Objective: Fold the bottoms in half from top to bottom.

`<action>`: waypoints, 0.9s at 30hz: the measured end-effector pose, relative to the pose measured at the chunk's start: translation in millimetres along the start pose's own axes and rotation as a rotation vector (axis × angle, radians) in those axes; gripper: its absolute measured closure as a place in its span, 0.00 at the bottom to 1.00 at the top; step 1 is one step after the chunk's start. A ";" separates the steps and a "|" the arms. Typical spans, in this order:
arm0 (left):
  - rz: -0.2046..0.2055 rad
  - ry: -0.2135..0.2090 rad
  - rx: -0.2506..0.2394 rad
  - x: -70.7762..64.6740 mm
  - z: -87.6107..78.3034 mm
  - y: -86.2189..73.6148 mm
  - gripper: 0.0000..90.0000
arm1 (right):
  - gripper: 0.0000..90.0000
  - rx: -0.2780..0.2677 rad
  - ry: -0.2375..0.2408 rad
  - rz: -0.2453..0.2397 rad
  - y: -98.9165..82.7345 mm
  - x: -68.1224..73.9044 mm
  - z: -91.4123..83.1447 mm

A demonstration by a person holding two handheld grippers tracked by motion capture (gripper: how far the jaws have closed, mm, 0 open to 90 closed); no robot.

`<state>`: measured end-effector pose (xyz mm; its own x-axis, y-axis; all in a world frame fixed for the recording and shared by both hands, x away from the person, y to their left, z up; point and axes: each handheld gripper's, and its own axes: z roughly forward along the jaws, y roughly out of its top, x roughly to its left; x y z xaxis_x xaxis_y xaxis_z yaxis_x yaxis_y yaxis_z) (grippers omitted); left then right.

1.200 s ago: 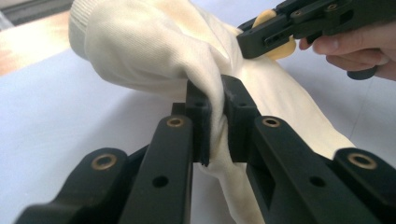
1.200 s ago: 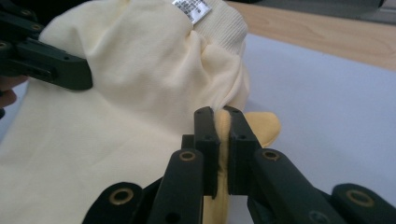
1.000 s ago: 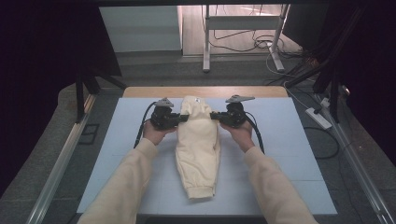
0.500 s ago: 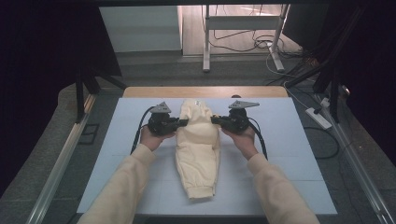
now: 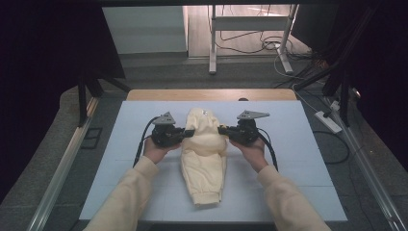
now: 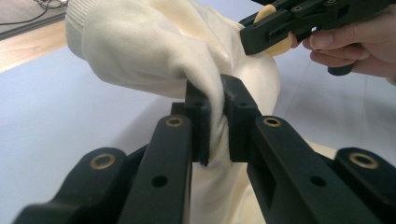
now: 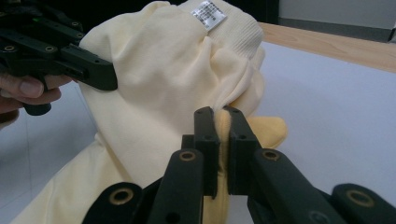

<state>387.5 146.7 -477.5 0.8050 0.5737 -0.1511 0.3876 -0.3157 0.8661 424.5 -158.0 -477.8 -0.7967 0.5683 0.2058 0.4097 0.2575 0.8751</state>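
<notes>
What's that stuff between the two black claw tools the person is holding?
A cream garment lies between the left gripper and right gripper in the high view. Each has pinched a fold of it, as both gripper views show.

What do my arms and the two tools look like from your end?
Both sleeves are pale yellow with ribbed cuffs. The left tool and right tool are black, each topped by a grey three-cornered plate, with brass-coloured pivots and a black cable trailing back.

Work surface: wooden table (image 5: 211,94), covered almost fully by a pale blue-white sheet (image 5: 298,159); bare wood strip shows along the far edge. Lying on the sheet, centred: one cream garment (image 5: 204,163), long axis running near to far, ribbed hem at near end.
</notes>
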 end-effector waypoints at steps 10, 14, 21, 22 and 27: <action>0.013 -0.017 0.004 -16.0 -4.7 -13.3 0.90 | 0.95 0.004 0.009 -0.027 -14.1 18.6 -11.1; 0.015 -0.021 0.007 -22.1 -6.3 -19.1 0.89 | 0.95 0.005 0.016 -0.031 -21.1 25.3 -14.0; 0.024 -0.034 0.025 -32.3 -8.9 -25.8 0.88 | 0.95 0.018 0.033 -0.033 -30.8 33.8 -18.7; 0.026 -0.037 0.030 -34.0 -9.3 -27.0 0.88 | 0.95 0.022 0.034 -0.036 -32.2 34.9 -19.4; 0.026 -0.049 0.051 -41.6 -9.3 -33.6 0.86 | 0.95 0.039 0.039 -0.045 -40.1 39.5 -21.9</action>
<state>336.8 140.5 -495.8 0.8357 0.5276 -0.1526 0.3872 -0.3688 0.8451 366.8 -163.0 -495.1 -0.8310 0.5247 0.1844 0.3899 0.3131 0.8660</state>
